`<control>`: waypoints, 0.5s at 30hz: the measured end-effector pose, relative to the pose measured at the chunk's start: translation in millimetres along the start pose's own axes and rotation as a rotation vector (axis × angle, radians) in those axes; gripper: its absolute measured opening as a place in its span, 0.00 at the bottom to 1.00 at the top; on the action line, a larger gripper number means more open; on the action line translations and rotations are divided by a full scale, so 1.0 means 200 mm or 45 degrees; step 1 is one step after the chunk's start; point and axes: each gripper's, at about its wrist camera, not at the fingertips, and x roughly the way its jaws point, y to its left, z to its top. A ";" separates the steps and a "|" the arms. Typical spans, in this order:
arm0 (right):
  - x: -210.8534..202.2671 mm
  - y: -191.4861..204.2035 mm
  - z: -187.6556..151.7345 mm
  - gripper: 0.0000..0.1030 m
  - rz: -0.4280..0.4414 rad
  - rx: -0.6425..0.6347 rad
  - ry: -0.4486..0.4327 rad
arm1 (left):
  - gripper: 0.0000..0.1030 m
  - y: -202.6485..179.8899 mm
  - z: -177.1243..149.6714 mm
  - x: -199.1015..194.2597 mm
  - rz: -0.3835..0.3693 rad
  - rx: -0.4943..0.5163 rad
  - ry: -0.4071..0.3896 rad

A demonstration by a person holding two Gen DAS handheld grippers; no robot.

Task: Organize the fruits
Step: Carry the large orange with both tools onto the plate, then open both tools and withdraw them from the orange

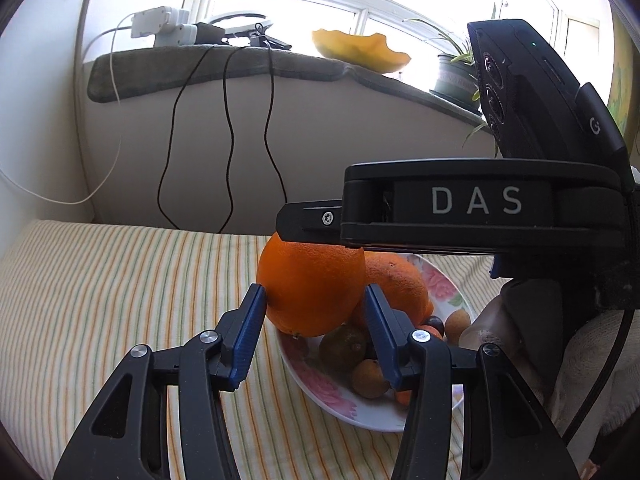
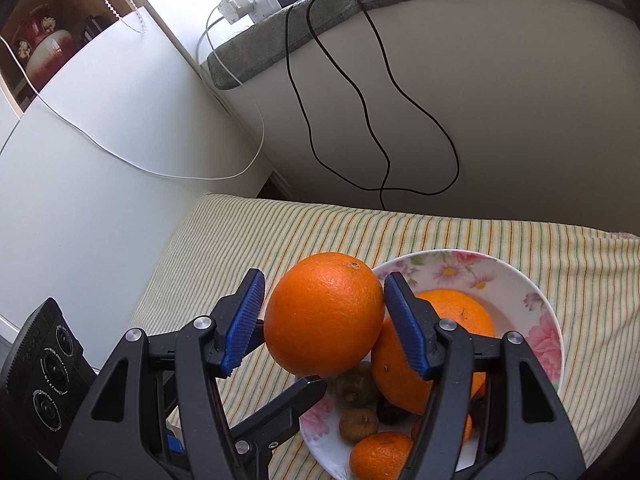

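A large orange (image 1: 312, 288) (image 2: 324, 316) hangs over the left rim of a flowered plate (image 1: 320, 400) (image 2: 440, 258). My left gripper (image 1: 316, 304) has its blue pads against the orange's two sides, shut on it. My right gripper (image 2: 324, 312) also grips it, one pad on each flank. In the left wrist view the right gripper's upper finger (image 1: 308, 220) lies over the orange's top. In the right wrist view one left finger (image 2: 296, 396) shows under the fruit. On the plate lie a second orange (image 1: 400, 280) (image 2: 460, 312), a small tangerine (image 2: 380, 456) and several small brown and green fruits (image 1: 344, 344) (image 2: 356, 388).
The plate stands on a striped cloth (image 1: 120, 300) (image 2: 320, 224). Behind it a pale wall carries hanging black cables (image 1: 228, 140) (image 2: 380, 100), under a sill with a power strip (image 1: 160, 26) and a potted plant (image 1: 456, 76). A white cabinet (image 2: 100, 160) stands left. A gloved hand (image 1: 580, 360) is at the right.
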 end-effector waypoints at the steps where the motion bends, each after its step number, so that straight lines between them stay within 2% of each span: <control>1: 0.00 0.00 0.00 0.64 -0.002 -0.009 0.000 | 0.48 0.01 0.00 0.00 -0.007 -0.006 0.001; 10: -0.02 0.04 -0.01 0.64 -0.039 -0.045 -0.010 | 0.48 0.01 0.00 -0.01 -0.009 -0.001 0.007; 15: -0.07 0.05 -0.02 0.72 -0.059 -0.045 -0.041 | 0.48 0.01 0.00 -0.04 -0.008 -0.009 0.000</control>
